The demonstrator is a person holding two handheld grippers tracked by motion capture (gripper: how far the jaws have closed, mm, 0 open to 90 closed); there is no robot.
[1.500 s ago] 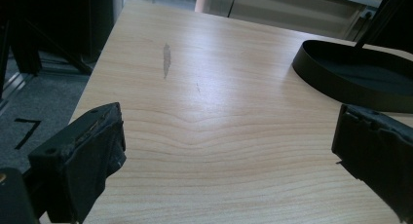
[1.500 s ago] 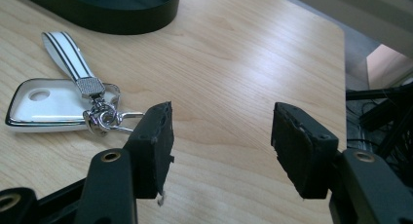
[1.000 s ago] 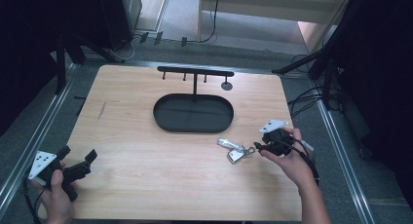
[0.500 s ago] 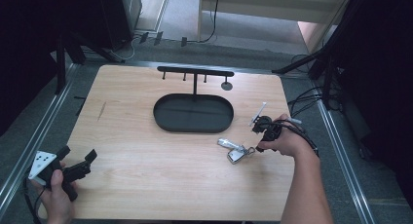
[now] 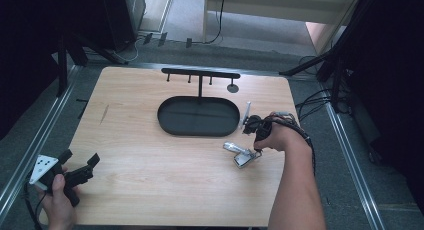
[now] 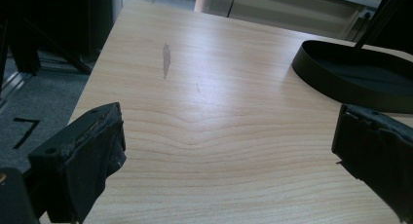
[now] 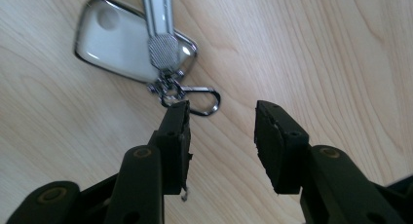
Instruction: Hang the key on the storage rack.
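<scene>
Down at the near left corner of the table point(image 5: 150, 190), left gripper point(image 5: 75, 170) in a hand point(image 5: 57, 205), low over the wood, jaws wide apart, nothing between them. Grey plate point(image 5: 42, 166) on top of it. Bare wood ahead of those jaws in the left gripper view, with a small dark mark point(image 6: 166, 60) farther off.

Over on the right side, arm point(image 5: 295, 190) reaching in from the near edge. Right gripper point(image 5: 250, 124) in that hand, pointing down at the wood. Jaws partly apart, just now closing in, nothing squeezed between them. Keychain point(image 5: 241, 154) flat on the table just beside that hand, on its near side. Shiny tag point(image 7: 122, 39), silver strip point(image 7: 158, 9) across it, and a little dark clip point(image 7: 202, 100) at its end. Clip right by the tip of one jaw, not between the two.

Farther back, in the middle, black tray point(image 5: 165, 120). Behind it, black rack point(image 5: 200, 74) with small hooks. Past the table, grey floor and cables.
</scene>
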